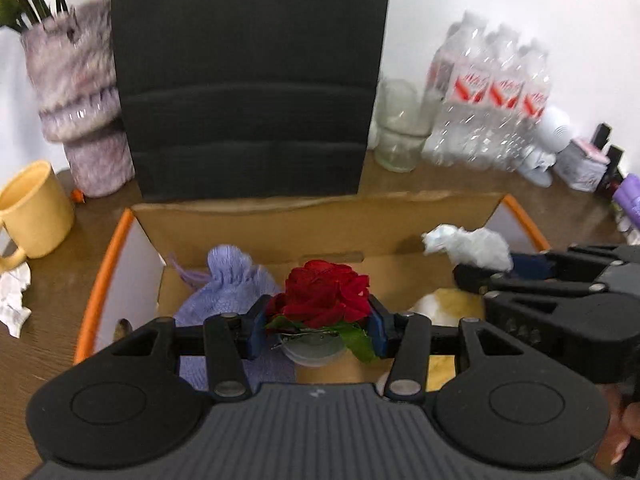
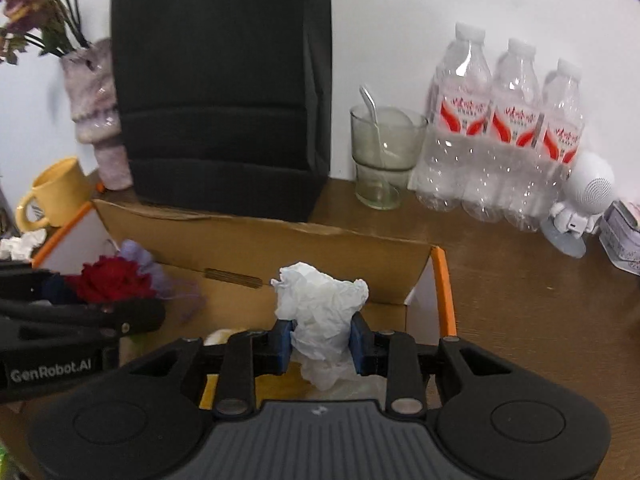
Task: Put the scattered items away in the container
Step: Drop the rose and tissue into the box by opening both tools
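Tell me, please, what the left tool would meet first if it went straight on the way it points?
Probably the far cardboard wall of the box: the left tool, shut on the red rose, points at it over the box, though depth is unclear.

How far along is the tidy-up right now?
Done: the purple knit pouch already lies in the cardboard box. In hand: the left gripper holds the red rose and the right gripper the crumpled tissue, both over the box. Left: another crumpled paper beside the yellow mug.
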`<state>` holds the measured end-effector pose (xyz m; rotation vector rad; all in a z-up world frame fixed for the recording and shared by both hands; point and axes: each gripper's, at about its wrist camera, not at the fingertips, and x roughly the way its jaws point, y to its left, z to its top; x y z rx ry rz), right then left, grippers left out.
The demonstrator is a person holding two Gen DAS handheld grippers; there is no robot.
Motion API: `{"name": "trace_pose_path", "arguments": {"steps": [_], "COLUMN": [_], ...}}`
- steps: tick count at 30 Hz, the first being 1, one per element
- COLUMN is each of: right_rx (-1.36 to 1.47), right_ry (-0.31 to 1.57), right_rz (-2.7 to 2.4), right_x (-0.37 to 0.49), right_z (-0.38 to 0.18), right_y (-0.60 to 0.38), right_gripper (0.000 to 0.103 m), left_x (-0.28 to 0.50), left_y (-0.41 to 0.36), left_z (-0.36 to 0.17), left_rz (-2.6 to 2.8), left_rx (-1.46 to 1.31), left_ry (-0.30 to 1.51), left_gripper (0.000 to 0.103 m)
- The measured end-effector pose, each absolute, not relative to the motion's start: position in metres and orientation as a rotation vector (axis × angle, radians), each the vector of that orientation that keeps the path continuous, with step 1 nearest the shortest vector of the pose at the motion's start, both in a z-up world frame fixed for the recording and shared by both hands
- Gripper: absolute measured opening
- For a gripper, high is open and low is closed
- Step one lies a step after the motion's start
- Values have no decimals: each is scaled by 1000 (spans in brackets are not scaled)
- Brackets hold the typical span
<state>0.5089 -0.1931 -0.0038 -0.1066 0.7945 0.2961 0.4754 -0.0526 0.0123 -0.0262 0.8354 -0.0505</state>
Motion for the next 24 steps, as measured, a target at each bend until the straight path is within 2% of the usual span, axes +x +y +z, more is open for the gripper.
{"name": "trace_pose_path", "arguments": {"steps": [2,4,6,8,10,11,12,16,18,24], "right_rx": [-95,-99,-110,-117,-119,-120,-121,-117,-107,-120], "right_ry": [802,804,795,777,755,747,738,692,663,564], "right_rz": [302,303,304,303,295,292,288,311,331,399], "right_x": [511,509,504,495,482,477,469,432,408,328], "right_z": [-6,-5,-1,7,18,23,29,53,65,83], "right_y": [-194,-195,-195,-195,-197,-198,-199,-201,-203,-209], "right_gripper": [35,42,56,64,74,77,84,93,101,103], "left_x": [479,474,466,456,444,437,429,394,373,296], "left_y": [-49,-48,-48,-47,-43,-41,-37,-24,-18,5], "left_z": [8,9,15,26,38,44,50,71,80,88], "left_rz": [-42,-35,-45,-48,-37,-23,-18,-51,-58,-74], "left_rx": [-37,-49,-48,-33,-25,-30,-41,-77,-79,-58], "left_ry": [841,829,806,766,728,711,684,627,599,507], "left_gripper": [53,62,76,79,89,99,102,103,103,103]}}
